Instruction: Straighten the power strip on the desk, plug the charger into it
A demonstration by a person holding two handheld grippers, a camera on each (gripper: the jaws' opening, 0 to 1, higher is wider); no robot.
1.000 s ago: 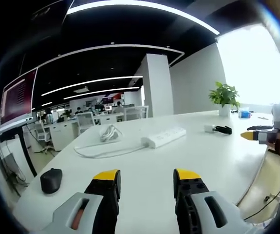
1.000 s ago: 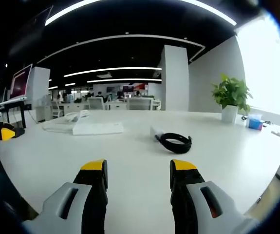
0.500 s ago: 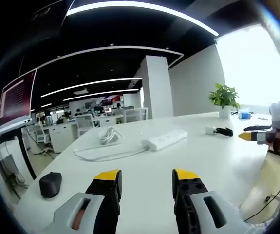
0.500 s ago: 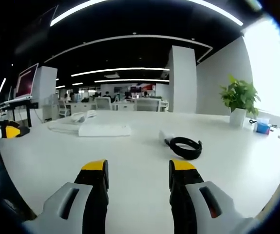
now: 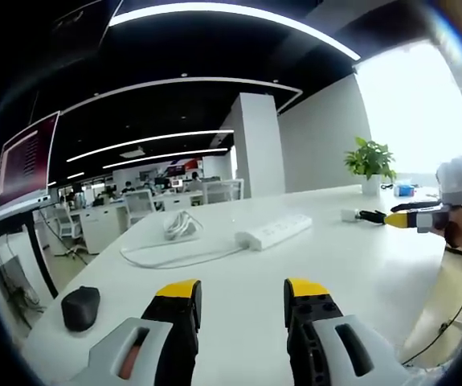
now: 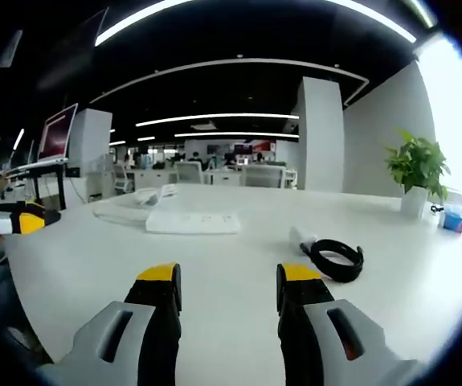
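Here the white strip [image 5: 274, 229] lies skewed on the desk [image 5: 239, 281], cord coiled; charger [image 6: 337, 259] apart; both claws spread, empty.

Too small and far to read: sockets on the power strip [image 5: 273, 229]. Charger [image 5: 349, 215] partly behind the right claw [image 5: 403, 219]; prongs indiscernible.
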